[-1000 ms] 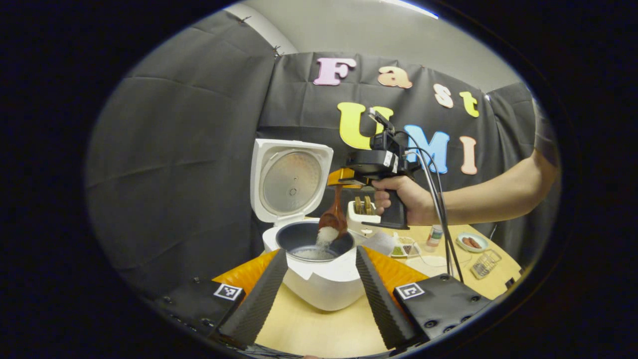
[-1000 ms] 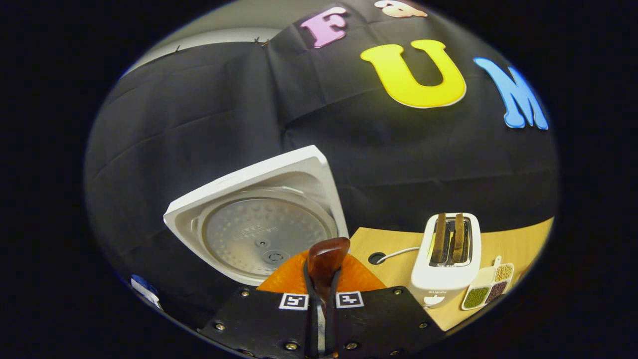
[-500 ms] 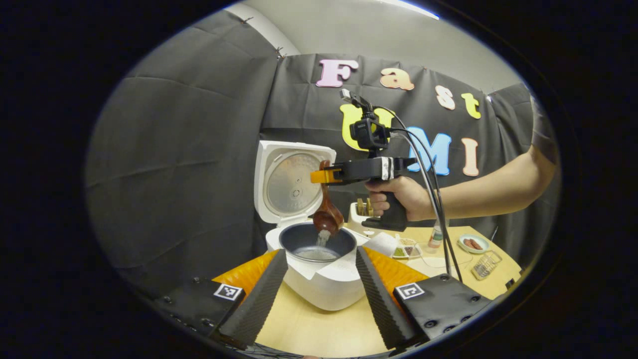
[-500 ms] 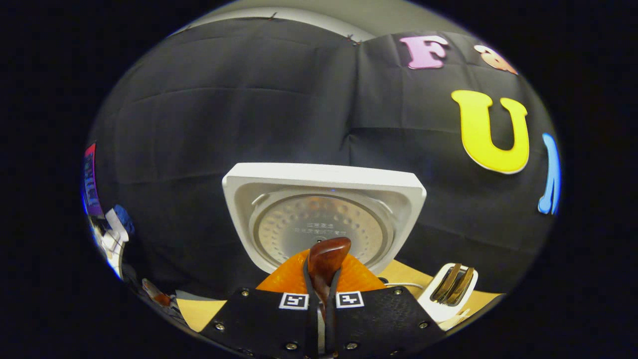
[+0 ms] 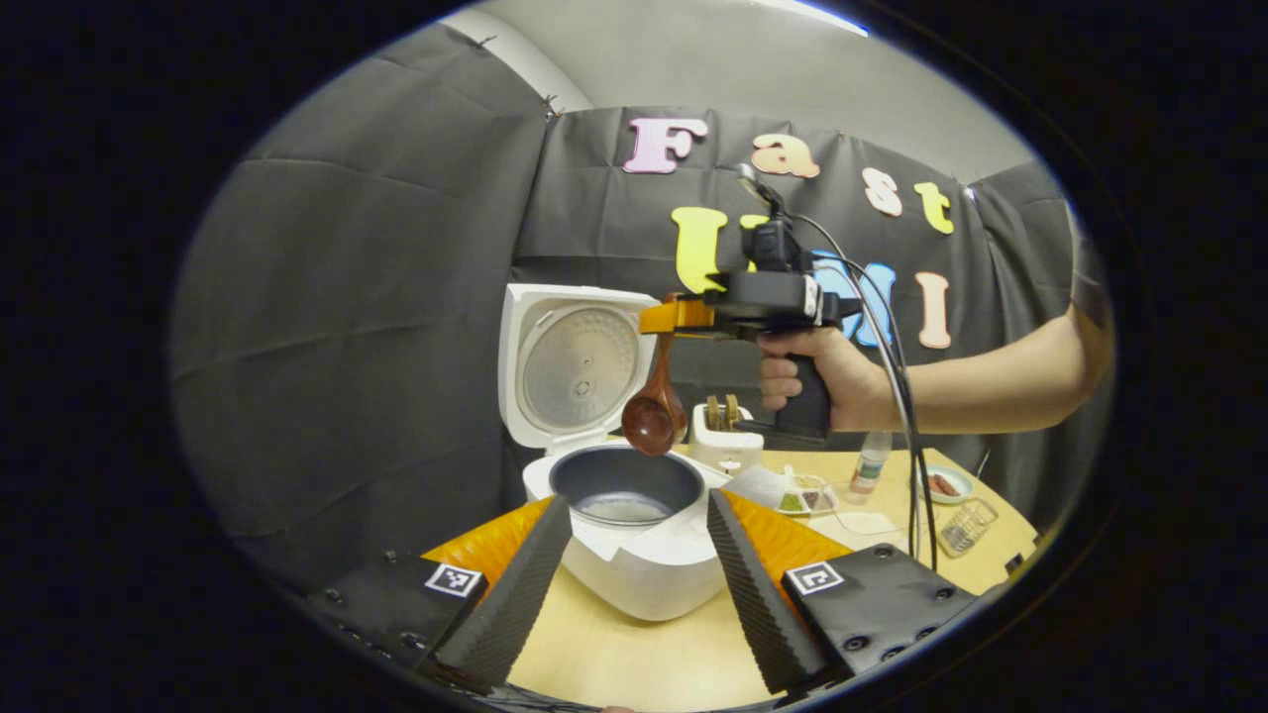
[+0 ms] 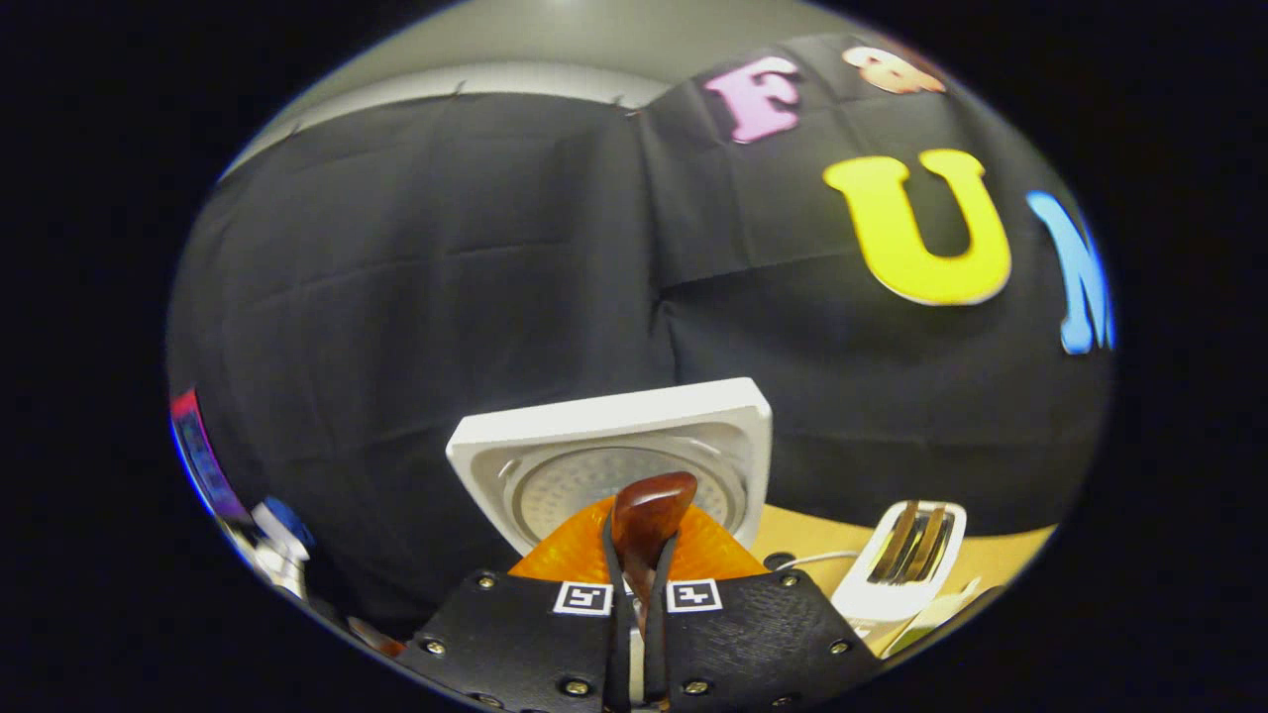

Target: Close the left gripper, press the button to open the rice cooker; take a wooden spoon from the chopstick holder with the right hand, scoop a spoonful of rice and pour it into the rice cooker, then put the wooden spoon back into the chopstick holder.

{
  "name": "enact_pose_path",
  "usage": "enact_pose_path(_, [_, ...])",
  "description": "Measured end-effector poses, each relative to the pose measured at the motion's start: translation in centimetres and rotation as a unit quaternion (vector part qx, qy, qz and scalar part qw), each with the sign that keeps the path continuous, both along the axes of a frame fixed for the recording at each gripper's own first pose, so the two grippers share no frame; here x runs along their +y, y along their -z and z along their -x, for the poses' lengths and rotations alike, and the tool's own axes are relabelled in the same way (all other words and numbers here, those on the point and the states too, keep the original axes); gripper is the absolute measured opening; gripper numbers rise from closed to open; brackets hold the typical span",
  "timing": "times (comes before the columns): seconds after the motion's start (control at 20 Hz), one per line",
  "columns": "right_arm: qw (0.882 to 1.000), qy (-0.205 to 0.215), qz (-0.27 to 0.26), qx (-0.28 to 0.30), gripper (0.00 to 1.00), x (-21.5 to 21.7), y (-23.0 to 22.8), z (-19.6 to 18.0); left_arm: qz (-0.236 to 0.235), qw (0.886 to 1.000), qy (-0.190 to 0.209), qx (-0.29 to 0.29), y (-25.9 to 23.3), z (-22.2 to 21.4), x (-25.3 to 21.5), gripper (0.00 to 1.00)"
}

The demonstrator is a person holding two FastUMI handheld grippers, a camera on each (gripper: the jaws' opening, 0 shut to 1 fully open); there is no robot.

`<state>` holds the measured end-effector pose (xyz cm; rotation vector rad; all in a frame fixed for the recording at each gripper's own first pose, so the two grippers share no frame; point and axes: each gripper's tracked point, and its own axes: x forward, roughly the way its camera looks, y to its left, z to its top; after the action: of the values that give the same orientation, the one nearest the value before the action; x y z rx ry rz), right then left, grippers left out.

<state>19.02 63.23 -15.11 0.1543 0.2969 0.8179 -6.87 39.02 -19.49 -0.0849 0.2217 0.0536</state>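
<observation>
The white rice cooker (image 5: 644, 564) stands open on the table, its lid (image 5: 575, 361) upright and a little rice in the dark inner pot (image 5: 624, 485). Above the pot's far rim hangs the wooden spoon (image 5: 654, 416), bowl down and empty, held by my right gripper (image 5: 674, 319), which a hand (image 5: 822, 381) carries. In the right gripper view that gripper (image 6: 639, 555) is shut on the spoon's handle end (image 6: 649, 515), with the lid (image 6: 614, 456) beyond. My left gripper (image 5: 634, 555) is open low in front of the cooker, holding nothing.
A white toaster (image 5: 723, 441) with two slices stands behind the cooker and appears in the right gripper view too (image 6: 906, 574). To the right on the wooden table (image 5: 614, 654) are a divided tray of grains (image 5: 804, 492), a small bottle (image 5: 870, 460), a plate (image 5: 941, 483) and a wire rack (image 5: 963, 525).
The rice has finished falling from the spoon into the pot. My right gripper has lifted the emptied spoon and drawn it slightly right. The left gripper has stayed put.
</observation>
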Motion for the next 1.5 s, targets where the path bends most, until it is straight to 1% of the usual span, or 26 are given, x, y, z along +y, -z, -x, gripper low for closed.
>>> enact_pose_path(0.05, [0.998,0.024,-0.042,0.041,0.06,-1.3,-0.4,-0.9,0.001,1.0,0.002,-0.001,-0.2,-0.3,-0.2,0.96])
enact_pose_path(0.1, [0.993,0.045,-0.078,0.079,0.06,-2.7,-0.7,-1.8,0.002,1.0,0.004,-0.002,-0.4,-0.6,-0.5,0.96])
enact_pose_path(0.15, [0.986,0.063,-0.11,0.112,0.06,-4.3,-0.8,-2.4,0.002,1.0,0.007,-0.002,-0.6,-0.8,-0.9,0.96])
enact_pose_path(0.25, [0.971,0.09,-0.157,0.154,0.06,-7.3,-1.3,-3.4,0.0,1.0,0.015,-0.006,-1.2,-1.3,-1.9,0.96])
enact_pose_path(0.35, [0.962,0.113,-0.184,0.17,0.06,-10.8,-1.6,-4.1,-0.004,1.0,0.019,-0.007,-1.5,-2.0,-2.7,0.96])
enact_pose_path(0.45, [0.954,0.132,-0.205,0.175,0.06,-14.3,-2.0,-4.0,-0.003,1.0,0.025,-0.003,-1.3,-2.6,-3.6,0.96])
enact_pose_path(0.6, [0.941,0.159,-0.237,0.184,0.06,-19.4,-2.8,-3.5,0.011,0.999,0.038,-0.008,-2.1,-3.8,-6.1,0.96])
enact_pose_path(0.65, [0.939,0.166,-0.241,0.18,0.06,-21.1,-3.2,-3.2,0.014,0.999,0.043,-0.011,-2.4,-4.3,-7.0,0.96])
enact_pose_path(0.75, [0.941,0.178,-0.237,0.165,0.06,-24.8,-4.3,-2.4,0.017,0.998,0.056,-0.015,-3.0,-5.1,-8.8,0.96])
enact_pose_path(0.95, [0.944,0.209,-0.219,0.133,0.06,-31.7,-5.9,-0.4,-0.001,0.996,0.085,-0.028,-4.6,-6.4,-12.4,0.96])
enact_pose_path(1.1, [0.946,0.224,-0.205,0.114,0.06,-36.2,-7.0,1.7,-0.011,0.995,0.098,-0.031,-4.8,-7.1,-14.8,0.96])
enact_pose_path(1.2, [0.943,0.239,-0.206,0.107,0.06,-39.6,-7.2,3.0,-0.01,0.994,0.104,-0.031,-4.6,-7.2,-16.3,0.96])
enact_pose_path(1.35, [0.932,0.265,-0.216,0.116,0.06,-43.9,-6.7,4.8,0.0,0.995,0.098,-0.028,-4.5,-7.6,-17.4,0.96])
enact_pose_path(1.5, [0.927,0.301,-0.199,0.108,0.05,-48.9,-5.8,6.0,0.0,0.995,0.098,-0.027,-4.7,-7.8,-18.5,0.96])
